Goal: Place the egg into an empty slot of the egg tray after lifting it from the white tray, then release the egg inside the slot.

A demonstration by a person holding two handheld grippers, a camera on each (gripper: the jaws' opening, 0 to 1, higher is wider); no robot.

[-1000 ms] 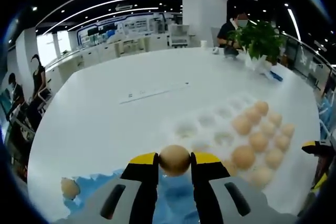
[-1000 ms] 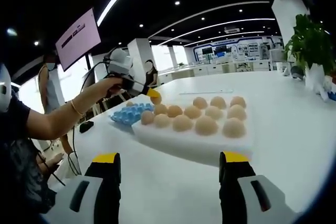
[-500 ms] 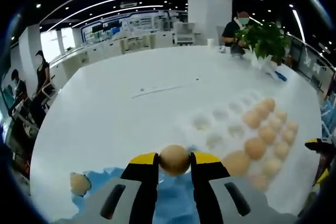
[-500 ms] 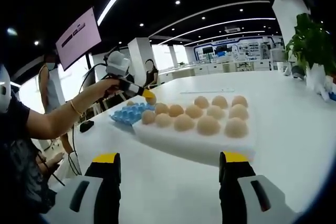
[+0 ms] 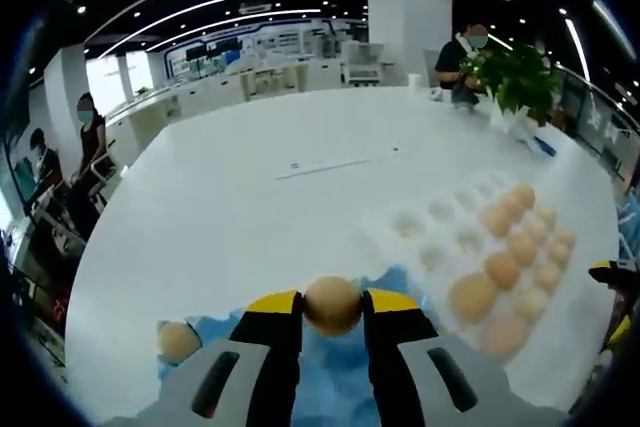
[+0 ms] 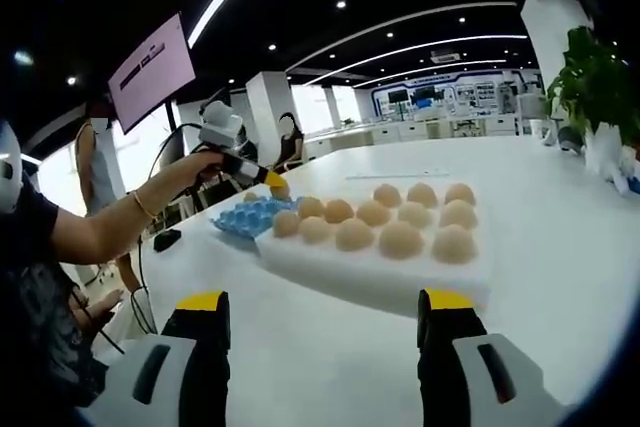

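My left gripper (image 5: 333, 307) is shut on a tan egg (image 5: 333, 304), which sits between its yellow-tipped jaws above the blue egg tray (image 5: 228, 328). One more egg (image 5: 178, 340) rests in a slot of that tray at the left. The white tray (image 5: 425, 219) lies to the right, with several eggs along its far-right rows. In the right gripper view, a person's hand holds the left gripper (image 6: 272, 183) over the blue egg tray (image 6: 243, 218), beside the white tray (image 6: 350, 269). My right gripper (image 6: 326, 303) is open with nothing between its jaws, short of the white tray.
Both trays sit on a large white table (image 5: 250, 217). A potted plant (image 6: 600, 87) stands at the table's far right. A person (image 5: 465, 52) is by the plant, and others stand past the table's left edge. A wall screen (image 6: 150, 72) hangs at the left.
My left gripper has carried the egg leftward, away from the white tray and further over the blue egg tray. The right gripper has stayed put and open.
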